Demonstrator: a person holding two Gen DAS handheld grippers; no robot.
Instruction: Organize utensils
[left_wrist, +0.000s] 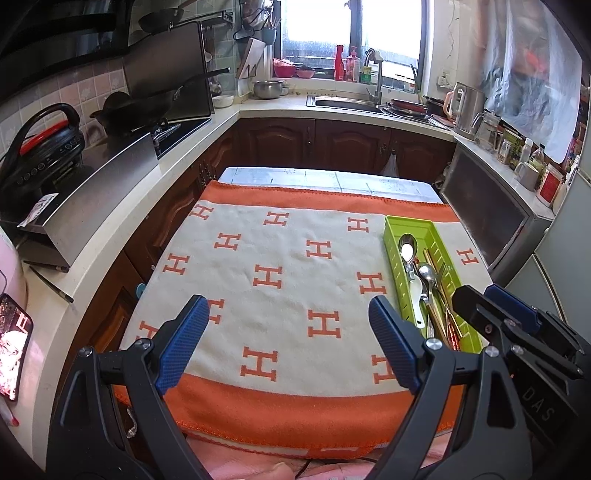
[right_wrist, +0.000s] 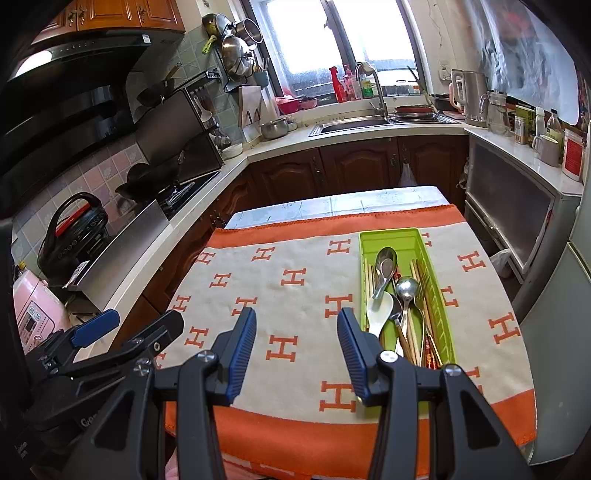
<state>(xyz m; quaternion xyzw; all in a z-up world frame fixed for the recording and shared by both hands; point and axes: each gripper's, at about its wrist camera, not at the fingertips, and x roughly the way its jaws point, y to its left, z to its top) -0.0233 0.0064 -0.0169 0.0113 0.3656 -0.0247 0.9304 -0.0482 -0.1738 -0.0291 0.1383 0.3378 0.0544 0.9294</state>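
A lime-green utensil tray lies on the right side of the orange and cream cloth. It holds metal spoons, a white ceramic spoon, a fork and wooden chopsticks. My left gripper hovers open over the cloth's near middle, left of the tray, nothing between its blue pads. My right gripper is open too, empty, just left of the tray's near end. Each gripper also appears at the edge of the other's view.
Kitchen counters wrap around the table: a stove with a wok and a black cooker on the left, a sink under the window at the back, a kettle and jars at the right. A phone lies at the near left.
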